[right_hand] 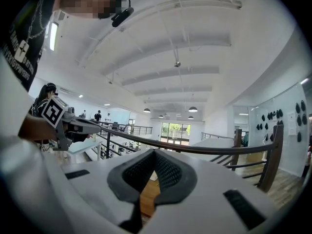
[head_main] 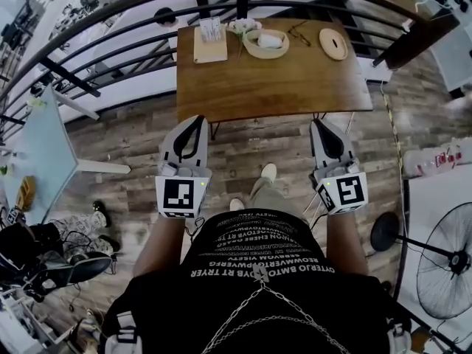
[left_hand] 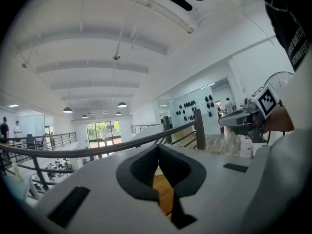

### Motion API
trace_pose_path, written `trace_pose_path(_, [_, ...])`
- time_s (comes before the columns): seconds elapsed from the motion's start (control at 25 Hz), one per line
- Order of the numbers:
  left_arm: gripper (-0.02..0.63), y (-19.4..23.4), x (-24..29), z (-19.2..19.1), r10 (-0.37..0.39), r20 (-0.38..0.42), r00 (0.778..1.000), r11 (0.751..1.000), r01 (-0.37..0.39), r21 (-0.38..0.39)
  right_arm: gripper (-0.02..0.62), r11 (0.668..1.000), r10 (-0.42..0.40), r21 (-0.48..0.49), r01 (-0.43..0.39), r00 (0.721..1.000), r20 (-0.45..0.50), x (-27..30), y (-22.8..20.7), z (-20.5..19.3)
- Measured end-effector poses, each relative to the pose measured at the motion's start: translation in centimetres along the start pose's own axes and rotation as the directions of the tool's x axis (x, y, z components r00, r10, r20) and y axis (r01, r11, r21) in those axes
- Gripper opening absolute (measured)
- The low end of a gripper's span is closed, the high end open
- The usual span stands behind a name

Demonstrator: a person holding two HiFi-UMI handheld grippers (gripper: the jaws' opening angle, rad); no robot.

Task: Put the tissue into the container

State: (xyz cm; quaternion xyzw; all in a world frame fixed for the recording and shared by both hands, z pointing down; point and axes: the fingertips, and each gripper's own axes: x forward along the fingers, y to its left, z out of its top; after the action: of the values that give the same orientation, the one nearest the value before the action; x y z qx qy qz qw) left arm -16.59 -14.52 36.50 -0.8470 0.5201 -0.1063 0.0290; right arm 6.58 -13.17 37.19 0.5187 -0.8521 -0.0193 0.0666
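Step in hand, as judged: approach, with nothing picked up yet.

Holds the left gripper [head_main: 198,120] and the right gripper [head_main: 317,122] level over the floor, short of the near edge of the table [head_main: 295,87]. Shows each pair of jaws pressed together at the tips, with nothing between them, in both the left gripper view and the right gripper view.

Locate the tissue [head_main: 210,28], probably the white pack at the far left of the table. Lies on top of a flat wooden box [head_main: 210,51], probably the container. Too small in the head view to confirm either.

Next move:
- Step up to the table and reach to its far side.
- Open one pair of jaws before arrival at the pack.
- Expect to free or open the box first, since the pack rests on it.

Count:
- Two grippers.
- One table.
- One tissue pack.
- One wooden box.
- One oval tray [head_main: 254,49] with a white item inside.
- One round disc [head_main: 333,44].
- One pair of glasses [head_main: 299,32].
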Motion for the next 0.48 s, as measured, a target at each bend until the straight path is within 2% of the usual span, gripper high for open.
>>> trace_pose_path(0.48, [0.025, 1.9, 6.4, 0.8, 0.014, 0.007, 1.0, 0.999, -0.014, -0.03, 0.005, 0.999, 0.046, 0.001, -0.046, 0.999, -0.008, 6.2, -4.4, 0.4])
